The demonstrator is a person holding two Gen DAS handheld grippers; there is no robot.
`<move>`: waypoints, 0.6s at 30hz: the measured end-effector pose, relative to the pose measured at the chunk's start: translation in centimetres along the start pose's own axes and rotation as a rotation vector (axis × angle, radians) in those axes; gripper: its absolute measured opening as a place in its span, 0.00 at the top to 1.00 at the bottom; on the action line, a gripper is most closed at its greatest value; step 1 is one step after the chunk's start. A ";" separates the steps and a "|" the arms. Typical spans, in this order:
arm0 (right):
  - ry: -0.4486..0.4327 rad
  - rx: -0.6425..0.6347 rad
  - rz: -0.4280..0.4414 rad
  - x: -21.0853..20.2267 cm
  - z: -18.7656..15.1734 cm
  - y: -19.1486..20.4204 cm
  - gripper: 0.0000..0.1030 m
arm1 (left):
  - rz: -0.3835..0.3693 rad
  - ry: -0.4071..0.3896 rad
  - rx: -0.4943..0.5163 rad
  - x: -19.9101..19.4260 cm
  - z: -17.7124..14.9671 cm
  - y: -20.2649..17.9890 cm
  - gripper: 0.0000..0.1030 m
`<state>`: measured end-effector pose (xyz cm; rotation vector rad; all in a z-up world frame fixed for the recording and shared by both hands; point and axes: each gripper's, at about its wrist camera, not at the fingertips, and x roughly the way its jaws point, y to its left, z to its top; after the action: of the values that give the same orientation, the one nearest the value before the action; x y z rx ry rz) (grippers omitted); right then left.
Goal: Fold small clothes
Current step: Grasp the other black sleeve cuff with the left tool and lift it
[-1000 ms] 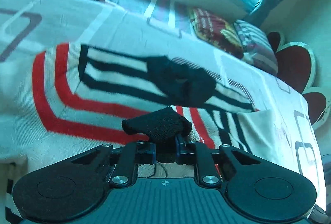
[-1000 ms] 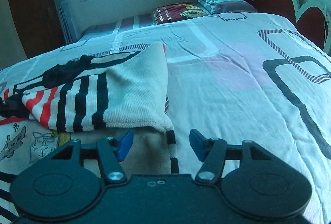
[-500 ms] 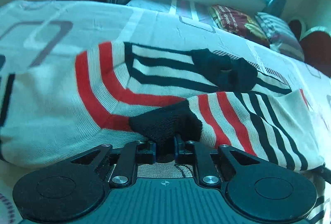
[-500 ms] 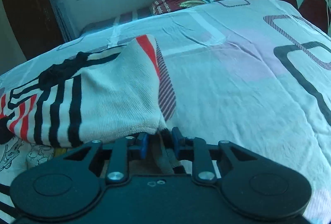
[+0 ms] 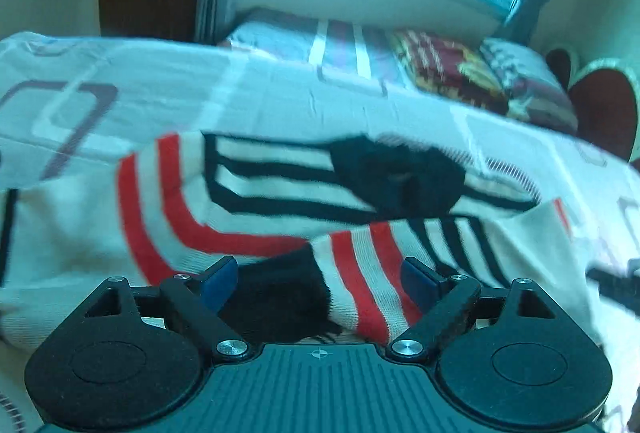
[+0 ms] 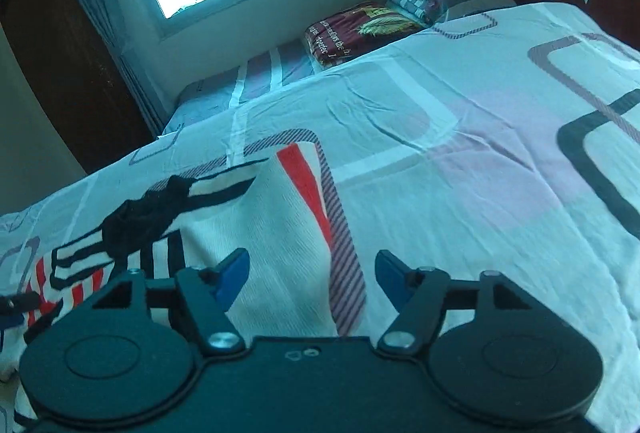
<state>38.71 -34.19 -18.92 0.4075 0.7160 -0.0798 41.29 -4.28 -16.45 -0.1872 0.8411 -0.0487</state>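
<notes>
Left gripper (image 5: 318, 283) is seen with fingers (image 5: 218, 283) spread apart over a black cuff (image 5: 280, 301) of the striped sweater (image 5: 256, 201). The sweater is laid on the bed (image 5: 280, 101). Pillows (image 5: 452, 73) are seen far right.

The near edge of the striped sweater (image 5: 256, 217) is hidden behind the left gripper (image 5: 316, 279). The pillows (image 5: 460, 73) are blurred in the left wrist view.
</notes>
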 end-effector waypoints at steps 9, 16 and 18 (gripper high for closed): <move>-0.008 -0.114 -0.109 5.4 0.7 1.7 0.79 | 0.098 0.014 0.032 2.7 -1.4 0.0 0.15; -0.044 -0.123 -0.127 4.2 1.0 1.6 0.69 | 0.122 0.016 0.034 2.3 -1.1 -0.6 0.14; -0.085 -0.103 -0.076 2.1 0.9 1.9 0.67 | 0.096 -0.019 0.002 1.1 -1.0 -0.5 0.14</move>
<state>41.24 -32.67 -19.05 0.2772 0.6485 -0.1306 41.26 -5.00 -17.83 -0.1452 0.8297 0.0428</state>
